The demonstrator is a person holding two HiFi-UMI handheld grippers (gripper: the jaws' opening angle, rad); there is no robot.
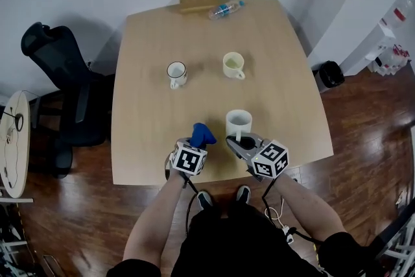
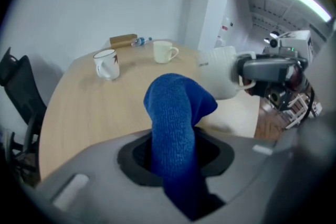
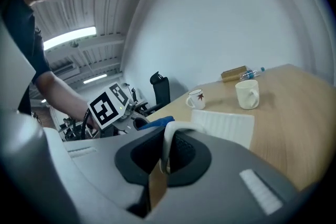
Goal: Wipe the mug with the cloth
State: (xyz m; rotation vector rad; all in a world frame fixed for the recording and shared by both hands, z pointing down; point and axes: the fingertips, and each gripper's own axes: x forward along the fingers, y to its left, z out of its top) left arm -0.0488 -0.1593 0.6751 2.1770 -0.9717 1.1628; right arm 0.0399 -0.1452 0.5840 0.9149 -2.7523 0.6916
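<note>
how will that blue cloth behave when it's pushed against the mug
The blue terry cloth is probably floppy and light: its free end folds over itself above the jaws. Its nubby pile likely grips rather than slips.

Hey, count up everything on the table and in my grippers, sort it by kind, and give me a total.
Mugs: 3 (leaf-print mug, cream mug, ribbed white mug)
Cloths: 1 (blue cloth)
Bottles: 1 (plastic bottle)
Wooden blocks: 1 (wooden block)
Total: 6
</note>
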